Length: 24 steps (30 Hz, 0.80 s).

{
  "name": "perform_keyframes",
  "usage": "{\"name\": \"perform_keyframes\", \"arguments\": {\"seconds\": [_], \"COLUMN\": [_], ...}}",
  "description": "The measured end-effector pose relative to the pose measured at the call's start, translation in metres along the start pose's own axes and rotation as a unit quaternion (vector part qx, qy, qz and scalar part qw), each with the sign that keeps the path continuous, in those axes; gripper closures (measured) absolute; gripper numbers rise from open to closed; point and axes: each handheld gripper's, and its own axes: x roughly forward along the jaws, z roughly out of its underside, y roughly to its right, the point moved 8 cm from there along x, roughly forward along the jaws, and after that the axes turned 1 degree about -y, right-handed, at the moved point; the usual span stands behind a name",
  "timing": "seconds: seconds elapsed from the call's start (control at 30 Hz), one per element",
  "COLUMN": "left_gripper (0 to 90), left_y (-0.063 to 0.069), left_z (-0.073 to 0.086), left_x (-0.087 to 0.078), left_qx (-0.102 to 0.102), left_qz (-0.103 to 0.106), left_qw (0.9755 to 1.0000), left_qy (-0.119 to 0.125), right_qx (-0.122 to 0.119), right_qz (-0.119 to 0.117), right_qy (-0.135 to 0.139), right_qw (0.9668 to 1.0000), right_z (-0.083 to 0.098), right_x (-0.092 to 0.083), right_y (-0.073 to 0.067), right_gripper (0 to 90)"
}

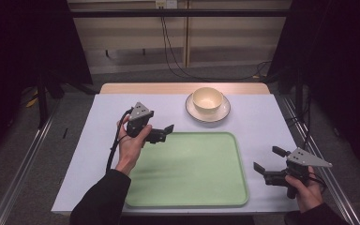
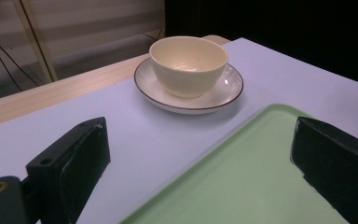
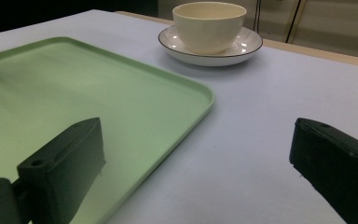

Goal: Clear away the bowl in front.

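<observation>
A cream bowl point(image 1: 207, 99) sits upright on a white saucer point(image 1: 194, 112) near the surface's far edge; a green tray point(image 1: 192, 171) lies flat at the near edge.

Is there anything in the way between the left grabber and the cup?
No. The left gripper is open and points at the cream cup on its saucer. Between them lie just bare table cover and a corner of the green tray.

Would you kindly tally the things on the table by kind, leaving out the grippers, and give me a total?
Bowls: 1, the cream bowl standing on the saucer.
Saucers: 1, the white saucer with a dark rim.
Trays: 1, the green tray, with nothing on it.
Total: 3
</observation>
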Motion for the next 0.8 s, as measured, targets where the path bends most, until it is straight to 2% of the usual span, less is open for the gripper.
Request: {"name": "perform_keyframes", "arguments": {"seconds": [0.03,0.23,0.47,0.6,0.63,0.7,0.77,0.8], "left_gripper": [4.4,4.4,4.4,4.9,5.0,5.5,5.8,5.5], "left_y": [0.001,0.003,0.005,0.002,0.001,-0.003,-0.004,-0.005], "left_z": [-0.002,-0.011,-0.017,-0.021,-0.023,-0.026,-0.029,-0.03], "left_x": [0.002,0.015,0.034,0.042,0.044,0.046,0.051,0.054], "left_qx": [0.007,0.002,0.01,0.014,0.012,0.014,0.007,0.011], "left_qz": [-0.002,0.003,0.013,0.006,0.01,-0.006,0.004,0.003], "left_qw": [1.0,1.0,0.9999,0.9999,0.9998,0.9998,0.9999,0.9999], "left_qy": [0.001,0.003,0.001,-0.007,-0.008,-0.009,-0.006,-0.007], "right_qx": [-0.001,0.0,-0.001,-0.001,-0.002,-0.002,-0.002,-0.001], "right_qz": [0.0,0.0,0.0,-0.001,-0.002,-0.002,-0.002,-0.003], "right_qy": [0.0,0.001,0.001,0.002,0.003,0.004,0.003,0.004], "right_qw": [1.0,1.0,1.0,1.0,1.0,1.0,1.0,1.0], "right_z": [0.0,0.0,0.0,-0.001,-0.001,-0.001,-0.001,-0.001], "right_x": [0.0,-0.001,-0.001,-0.001,-0.001,-0.001,-0.001,-0.001], "right_y": [0.0,0.0,0.0,0.0,0.0,0.0,0.0,0.0], "right_gripper": [2.6,2.6,2.7,2.7,2.7,2.6,2.6,2.6]}}
